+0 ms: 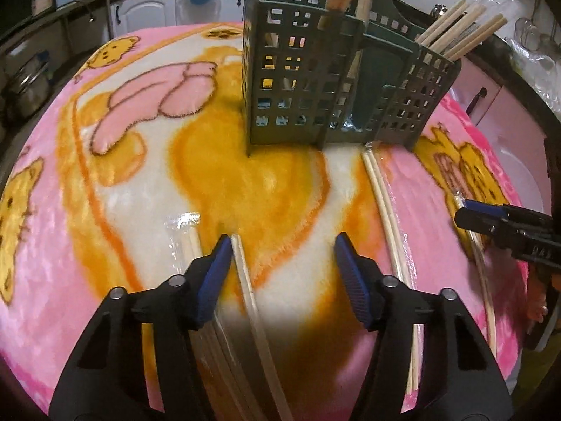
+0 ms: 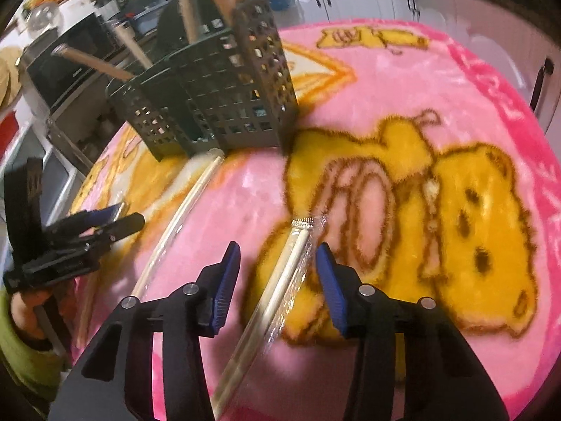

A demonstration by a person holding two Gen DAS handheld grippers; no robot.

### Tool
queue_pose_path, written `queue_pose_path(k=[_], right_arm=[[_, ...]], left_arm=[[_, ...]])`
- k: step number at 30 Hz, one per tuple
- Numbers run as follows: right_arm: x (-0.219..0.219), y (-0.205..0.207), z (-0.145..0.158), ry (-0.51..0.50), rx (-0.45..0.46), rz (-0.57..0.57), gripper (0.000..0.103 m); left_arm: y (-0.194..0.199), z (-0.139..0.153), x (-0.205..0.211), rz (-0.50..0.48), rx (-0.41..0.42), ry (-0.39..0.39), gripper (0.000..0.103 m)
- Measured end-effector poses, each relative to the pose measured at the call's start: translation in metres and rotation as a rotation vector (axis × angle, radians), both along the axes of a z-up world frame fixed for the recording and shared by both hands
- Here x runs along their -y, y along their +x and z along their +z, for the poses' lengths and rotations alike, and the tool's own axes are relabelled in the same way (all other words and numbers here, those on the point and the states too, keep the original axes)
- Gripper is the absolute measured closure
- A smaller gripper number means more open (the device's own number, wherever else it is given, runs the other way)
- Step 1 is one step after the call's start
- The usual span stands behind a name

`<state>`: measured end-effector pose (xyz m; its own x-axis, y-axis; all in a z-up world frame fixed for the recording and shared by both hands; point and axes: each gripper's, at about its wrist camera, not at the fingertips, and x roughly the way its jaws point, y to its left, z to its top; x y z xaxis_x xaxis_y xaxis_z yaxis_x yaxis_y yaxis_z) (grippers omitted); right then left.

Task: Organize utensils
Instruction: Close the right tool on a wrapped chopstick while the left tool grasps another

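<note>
Left tongs (image 1: 283,244): pads apart, low over the blanket (image 1: 266,182). One wrapped chopstick pair (image 1: 245,280) lies just inside the left pad (image 1: 214,277); contact cannot be told, and its near end is cut off at the frame edge. A second wrapped pair (image 1: 187,235) lies outside that pad, partly hidden by it.

Right tongs (image 2: 278,270): pads apart, straddling a plastic-wrapped pair (image 2: 294,266); neither pad presses it. View blurred by motion; wrapper's near end runs out of frame.

Between the two tongs a bare pale pair (image 1: 382,203) lies reaching to the foot of the utensil caddy (image 1: 333,80).

Caddy: dark green, perforated, upright at the far middle of the tabletop, chopsticks (image 1: 459,35) standing in its compartments, tops cut off.

Open blanket left and right of the caddy; the blanket's rim falls away beyond it.
</note>
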<state>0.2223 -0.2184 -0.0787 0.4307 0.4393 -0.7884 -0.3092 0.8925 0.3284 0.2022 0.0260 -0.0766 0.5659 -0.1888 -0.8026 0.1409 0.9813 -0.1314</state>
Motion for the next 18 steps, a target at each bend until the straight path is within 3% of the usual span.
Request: queue_pose_path(k=[4,8,12,18], right_arm=[[0.001,0.011,-0.001,0.006,-0.02,-0.007,0.072],[-0.003,0.014,-0.002,-0.042,0.007,-0.016,0.087],[-0.003,0.013,0.003,-0.003,0.048,-0.012,0.093],[-0.003,0.003,0.03,0.012,0.166,-0.004,0.096]], left_arm=[[0.008,-0.001,-0.005,0.02,-0.011,0.026,0.077],[0.014,-0.002,-0.005,0.017,-0.012,0.061,0.086],[0.018,0.0,-0.006,0.01,-0.012,0.074,0.099],[0.02,0.024,-0.006,-0.008,0.023,0.005,0.1]])
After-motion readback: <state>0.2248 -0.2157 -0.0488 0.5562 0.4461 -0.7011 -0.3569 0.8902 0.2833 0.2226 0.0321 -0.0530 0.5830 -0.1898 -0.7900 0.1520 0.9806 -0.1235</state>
